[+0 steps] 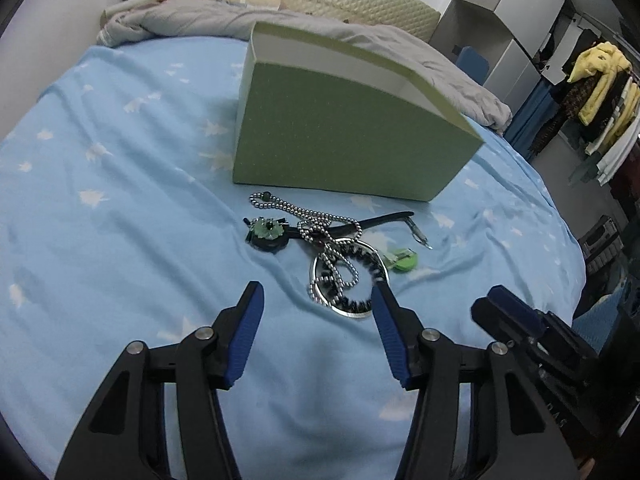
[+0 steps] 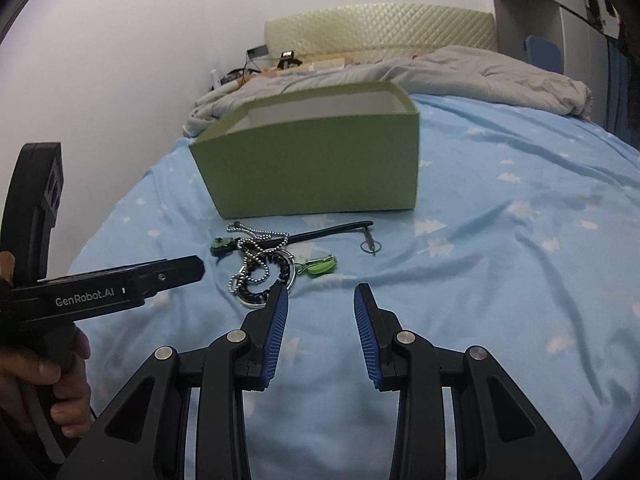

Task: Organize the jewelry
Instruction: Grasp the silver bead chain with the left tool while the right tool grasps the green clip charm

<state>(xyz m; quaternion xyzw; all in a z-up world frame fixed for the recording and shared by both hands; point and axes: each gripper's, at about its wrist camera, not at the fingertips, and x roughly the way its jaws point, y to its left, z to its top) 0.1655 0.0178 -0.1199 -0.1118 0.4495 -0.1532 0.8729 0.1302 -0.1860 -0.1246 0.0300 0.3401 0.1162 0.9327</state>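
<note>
Left wrist view: left gripper [image 1: 318, 300] held with jaws spread wide, nothing between them, above the blue star-print bedsheet [image 1: 120, 208]. Just beyond its tips lies a tangled jewelry pile: silver bead chain [image 1: 320, 236] looped over a round ring pendant [image 1: 348, 280], a green flower brooch [image 1: 268, 234] on the left, a black strap [image 1: 380, 220] running right, a green tag [image 1: 404, 260] on the right. Open green box [image 1: 340, 140] stands farther back. Right gripper [image 1: 516, 316] shows at right; cannot tell its jaw state here.

Right wrist view: right gripper [image 2: 320, 304] released, jaws apart, empty. Jewelry pile sits near-left of its tips, in front of the box [image 2: 312, 168]. A hand [image 2: 48, 376] grips the left gripper's handle.
</note>
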